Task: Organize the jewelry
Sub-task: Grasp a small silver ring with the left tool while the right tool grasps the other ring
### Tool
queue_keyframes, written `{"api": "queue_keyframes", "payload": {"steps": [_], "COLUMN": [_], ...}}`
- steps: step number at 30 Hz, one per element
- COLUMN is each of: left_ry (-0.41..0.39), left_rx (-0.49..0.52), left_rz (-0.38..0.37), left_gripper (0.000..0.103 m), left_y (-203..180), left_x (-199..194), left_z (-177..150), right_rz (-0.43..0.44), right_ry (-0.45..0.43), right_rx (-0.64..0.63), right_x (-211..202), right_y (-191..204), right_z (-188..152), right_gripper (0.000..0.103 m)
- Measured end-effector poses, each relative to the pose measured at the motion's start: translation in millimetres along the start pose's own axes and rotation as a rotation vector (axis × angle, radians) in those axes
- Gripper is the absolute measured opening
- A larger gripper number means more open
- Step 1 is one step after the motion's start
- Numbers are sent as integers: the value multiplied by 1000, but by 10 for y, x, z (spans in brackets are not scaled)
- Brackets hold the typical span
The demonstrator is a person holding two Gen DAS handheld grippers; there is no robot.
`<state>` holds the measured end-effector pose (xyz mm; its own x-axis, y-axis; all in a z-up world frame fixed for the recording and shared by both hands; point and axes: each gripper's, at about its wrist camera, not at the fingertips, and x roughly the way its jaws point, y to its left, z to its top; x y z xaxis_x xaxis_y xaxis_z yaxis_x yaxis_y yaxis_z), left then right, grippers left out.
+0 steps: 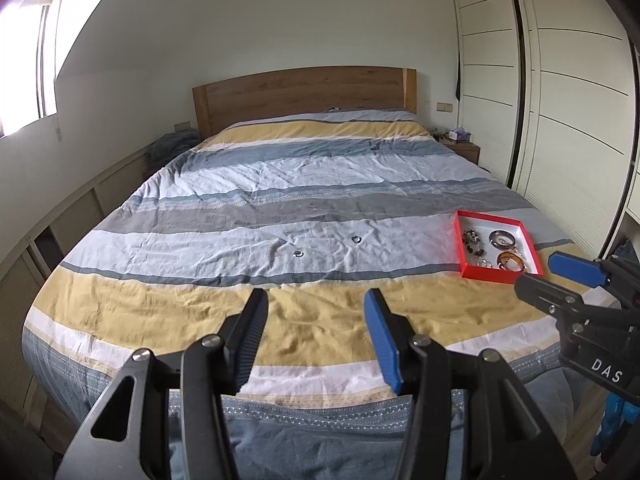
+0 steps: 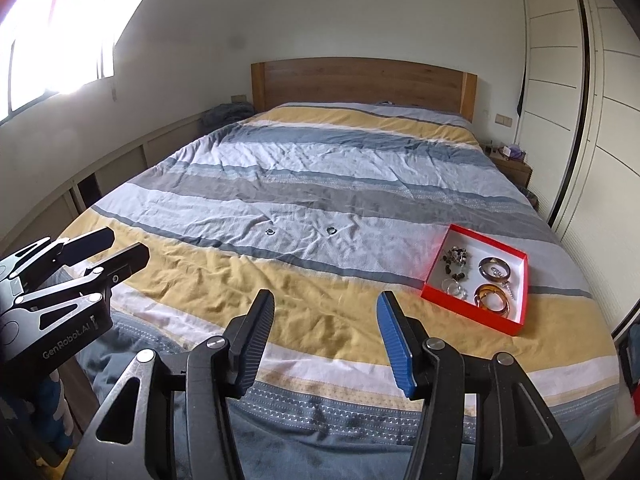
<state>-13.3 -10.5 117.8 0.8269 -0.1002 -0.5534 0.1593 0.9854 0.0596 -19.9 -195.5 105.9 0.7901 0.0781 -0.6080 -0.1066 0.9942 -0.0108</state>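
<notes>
Bedspread [image 1: 280, 184], striped in yellow, grey, blue and white, covers the whole bed and is creased across the middle. Wooden headboard [image 1: 304, 92] stands at the far end against a pale wall; a wardrobe [image 1: 560, 80] with white slatted doors runs along the right side, and a bright window [image 2: 60, 32] sits on the left.

Red box [image 1: 468, 272], shallow and white inside, lies on the bedspread at the right, near the foot of the bed. It holds a dark bangle [image 2: 495, 269] toward the far side, an amber bangle [image 2: 491, 295] nearer the front edge, and a cluster of small dark and clear pieces [image 2: 454, 266] on the left half; these are too small to identify individually.

Two small rings remain outside the box, on a white stripe in the middle of the bed: the left ring [image 1: 298, 254] and the right ring [image 1: 355, 239], apart from each other and well apart from the box. They appear to be metal, though the view is too coarse to confirm.

Left gripper [image 1: 316, 312] hangs above the foot of the bed with its jaws spread wide, nothing between them, and the two rings lie ahead of it. Right gripper [image 2: 326, 314] is likewise spread and empty, above the yellow stripe, with the box ahead and to its right. Each gripper also shows at the edge of the other's camera, jaws parted.
</notes>
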Motion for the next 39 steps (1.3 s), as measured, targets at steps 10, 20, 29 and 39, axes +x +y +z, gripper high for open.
{"api": "queue_keyframes", "payload": {"steps": [10,20,29,39], "left_ry": [77,154,209,269], "left_rx": [-65,-96,-65,7], "left_rz": [-9,-97,-72,-26], "left_gripper": [48,47,47,35], "left_y": [356,558,523,453], "left_x": [756,2073,3433,4157], "left_z": [-84,153,296,133], "right_rz": [28,90,146,209], "right_ry": [60,133,157,161], "right_rx": [44,44,56,33], "right_x": [680,1853,3017,3982], "right_y": [-144,-316,-471,-438], "right_z": [47,314,585,780], "right_gripper": [53,48,47,41]}}
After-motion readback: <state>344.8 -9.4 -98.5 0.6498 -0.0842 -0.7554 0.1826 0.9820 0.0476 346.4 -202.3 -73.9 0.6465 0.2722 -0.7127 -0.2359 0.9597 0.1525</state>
